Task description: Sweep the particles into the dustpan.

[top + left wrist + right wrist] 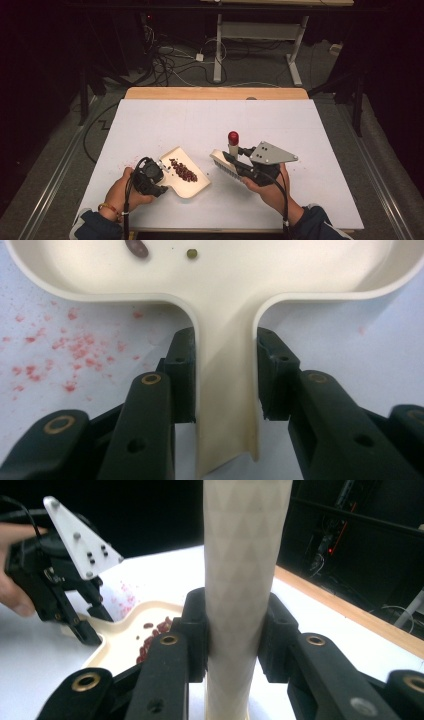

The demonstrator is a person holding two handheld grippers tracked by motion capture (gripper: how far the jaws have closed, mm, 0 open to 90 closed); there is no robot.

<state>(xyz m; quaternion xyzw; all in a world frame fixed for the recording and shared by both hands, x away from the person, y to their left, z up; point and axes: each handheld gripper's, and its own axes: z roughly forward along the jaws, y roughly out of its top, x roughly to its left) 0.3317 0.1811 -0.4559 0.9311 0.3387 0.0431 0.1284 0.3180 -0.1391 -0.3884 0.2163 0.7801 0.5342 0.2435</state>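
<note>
Looking from above, you hold the dustpan [186,175], beans [183,170] inside, with the left gripper [156,176], just beside the brush [227,162] clamped in the right gripper [235,159].

Left gripper view: your jaws pinch the handle [226,390]; keep it level.

Right gripper view: your jaws grip the brush handle [245,580]; sweep gently panward.

My left claw [159,176] grips a cream dustpan [187,176] of red beans [183,170]; my right claw [235,161] clamps a brush [228,160] just beside it.
</note>
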